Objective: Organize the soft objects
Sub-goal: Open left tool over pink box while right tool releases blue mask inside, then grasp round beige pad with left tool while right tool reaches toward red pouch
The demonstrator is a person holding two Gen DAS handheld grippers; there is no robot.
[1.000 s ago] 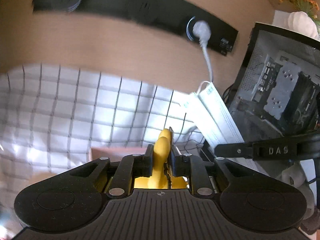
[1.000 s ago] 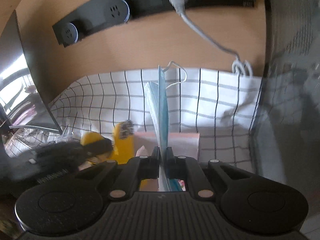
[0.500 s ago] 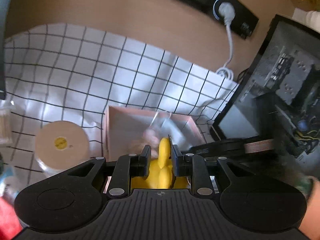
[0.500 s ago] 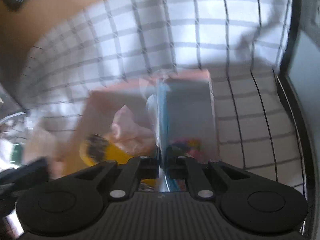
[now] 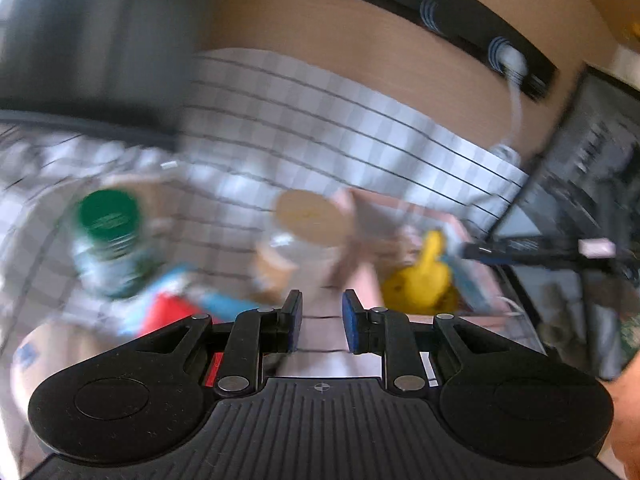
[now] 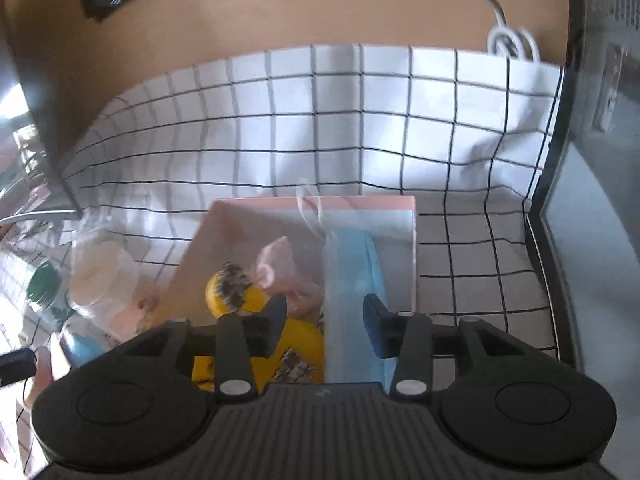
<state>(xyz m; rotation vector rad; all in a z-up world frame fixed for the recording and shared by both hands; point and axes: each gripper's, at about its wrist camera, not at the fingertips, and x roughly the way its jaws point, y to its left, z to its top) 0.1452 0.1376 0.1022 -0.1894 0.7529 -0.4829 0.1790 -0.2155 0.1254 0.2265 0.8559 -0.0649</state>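
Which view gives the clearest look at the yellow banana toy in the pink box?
The right wrist view: the yellow banana toy lies sharp and close in the pink box, partly behind the gripper's finger. The left wrist view shows it smaller and motion-blurred, off to the right.

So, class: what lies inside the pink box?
Inside the pink box lie a yellow plush toy, a pale pink soft item and a blue face mask. Whatever is beneath them is covered.

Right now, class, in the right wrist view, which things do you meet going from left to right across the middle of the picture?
Green-capped bottle → cream-lidded jar → yellow plush toy → pink soft item → blue face mask → dark computer case.
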